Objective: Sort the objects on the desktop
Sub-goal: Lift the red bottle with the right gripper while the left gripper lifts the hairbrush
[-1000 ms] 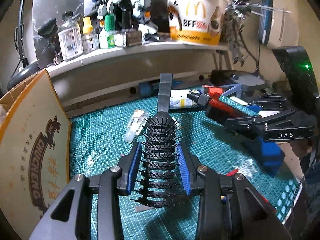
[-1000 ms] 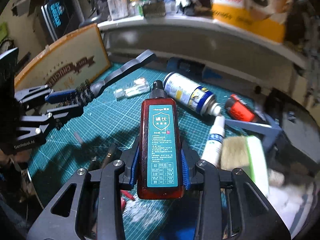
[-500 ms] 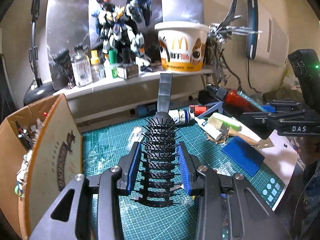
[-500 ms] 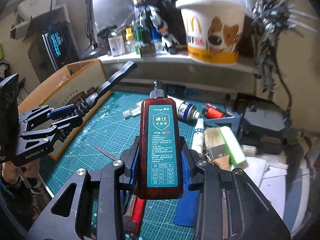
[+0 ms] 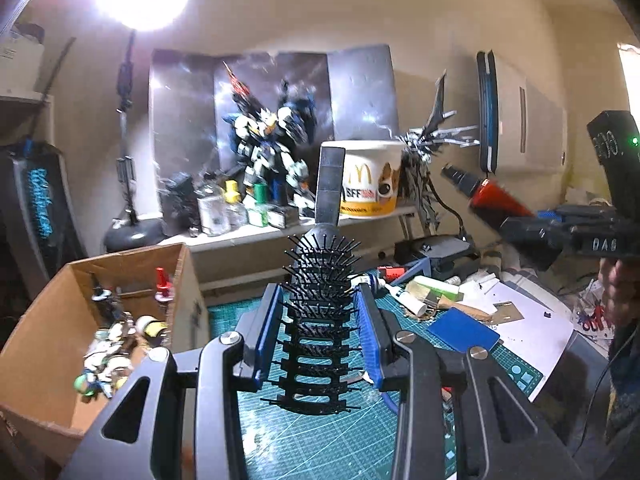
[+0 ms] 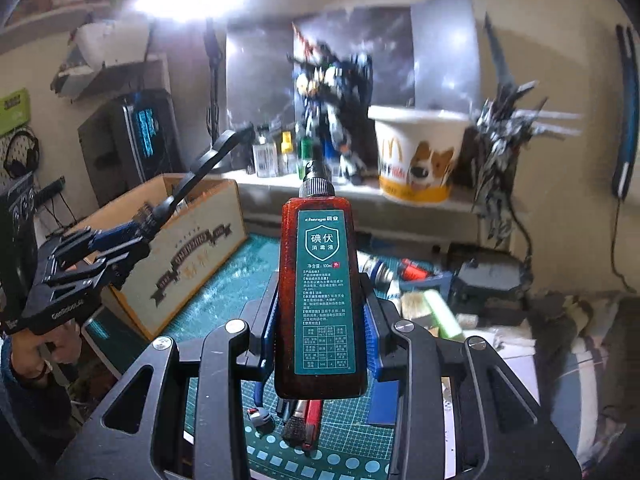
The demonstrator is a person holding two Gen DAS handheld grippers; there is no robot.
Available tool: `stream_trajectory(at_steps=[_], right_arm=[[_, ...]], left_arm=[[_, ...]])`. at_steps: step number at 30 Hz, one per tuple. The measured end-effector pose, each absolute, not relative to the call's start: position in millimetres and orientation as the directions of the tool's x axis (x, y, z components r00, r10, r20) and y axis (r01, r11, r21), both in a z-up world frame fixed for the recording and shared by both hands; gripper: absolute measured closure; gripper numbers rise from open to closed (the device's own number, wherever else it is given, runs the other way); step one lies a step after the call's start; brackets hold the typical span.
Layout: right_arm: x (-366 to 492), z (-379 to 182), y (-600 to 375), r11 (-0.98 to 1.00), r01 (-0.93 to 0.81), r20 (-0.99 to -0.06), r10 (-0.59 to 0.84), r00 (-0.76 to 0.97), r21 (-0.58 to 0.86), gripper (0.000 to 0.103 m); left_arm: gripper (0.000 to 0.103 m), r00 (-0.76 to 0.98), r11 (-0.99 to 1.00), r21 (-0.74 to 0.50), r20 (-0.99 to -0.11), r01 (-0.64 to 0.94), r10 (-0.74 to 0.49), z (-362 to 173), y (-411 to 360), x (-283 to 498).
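My left gripper [image 5: 318,312] is shut on a black vented hairbrush [image 5: 320,320], handle pointing up and away, held high above the green cutting mat [image 5: 320,440]. It also shows at the left of the right wrist view [image 6: 132,232]. My right gripper [image 6: 320,312] is shut on a dark red iodine bottle [image 6: 320,300] with a teal label and black cap, upright in the jaws, raised over the mat. It shows at the right of the left wrist view [image 5: 496,200]. An open cardboard box [image 5: 80,320] with several small items stands to the left.
A shelf at the back holds a McDonald's bucket [image 5: 368,180], small bottles [image 5: 224,208] and a model robot [image 5: 264,148]. On the mat's right lie a spray can [image 6: 376,272], a brush with a green handle [image 5: 436,292], a blue card [image 5: 464,334] and white paper [image 5: 532,320]. Pens [image 6: 308,420] lie near the front edge.
Both grippers have risen well above the mat with their objects still held. The left view now looks down into the open box; the right gripper sits higher and further right.
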State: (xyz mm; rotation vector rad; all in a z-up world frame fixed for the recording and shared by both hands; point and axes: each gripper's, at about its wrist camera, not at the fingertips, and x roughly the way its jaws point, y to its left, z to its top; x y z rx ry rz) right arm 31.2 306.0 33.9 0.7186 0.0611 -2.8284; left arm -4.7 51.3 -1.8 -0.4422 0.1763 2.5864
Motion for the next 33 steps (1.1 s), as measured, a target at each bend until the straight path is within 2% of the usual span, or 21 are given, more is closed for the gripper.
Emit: stream_trajectory(at_steps=[5, 13, 33], right_arm=[[50, 49, 307, -0.982, 0.188, -0.42, -0.172, -0.891, 0.003, 0.071], [59, 53, 301, -0.983, 0.182, -0.412, -0.165, -0.896, -0.003, 0.071], [47, 53, 261, -0.954, 0.299, -0.423, -0.263, -0.867, -0.02, 0.071]], left_arm=[[0.067, -0.858, -0.893, 0.035, -0.299, -0.448, 0.418, 18, 30, 1], [0.067, -0.91, -0.934, 0.034, -0.239, -0.357, 0.339, 33, -12, 14], [0.067, -0.938, -0.968, 0.029, -0.256, -0.25, 0.235, 31, -52, 18]])
